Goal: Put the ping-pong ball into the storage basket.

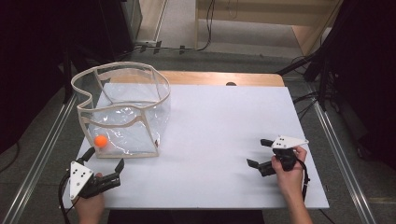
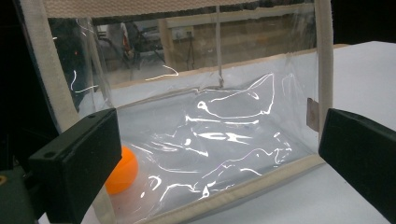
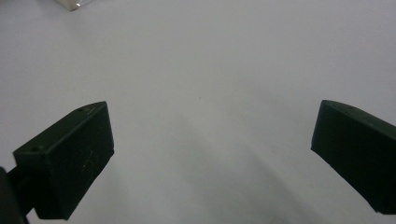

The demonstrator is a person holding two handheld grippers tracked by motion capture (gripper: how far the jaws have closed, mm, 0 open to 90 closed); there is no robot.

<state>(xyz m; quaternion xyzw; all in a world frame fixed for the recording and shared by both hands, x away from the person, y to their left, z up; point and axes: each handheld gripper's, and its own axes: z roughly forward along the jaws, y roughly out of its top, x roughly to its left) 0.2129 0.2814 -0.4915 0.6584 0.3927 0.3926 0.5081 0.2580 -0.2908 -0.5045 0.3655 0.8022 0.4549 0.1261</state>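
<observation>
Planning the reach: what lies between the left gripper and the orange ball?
The clear bag's transparent front wall, seen in the left gripper view between the left gripper and orange ball.

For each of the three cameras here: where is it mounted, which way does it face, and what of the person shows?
High view: above the person's side, looking forward and down on the white table; both hands, left claw and right claw show.
Left gripper view: rides the left claw, faces the clear bag with the orange ball; both jaws apart.
Right gripper view: rides the right claw, faces bare tabletop; both jaws apart.
Shared: high and left gripper views both show bag and ball.
</observation>
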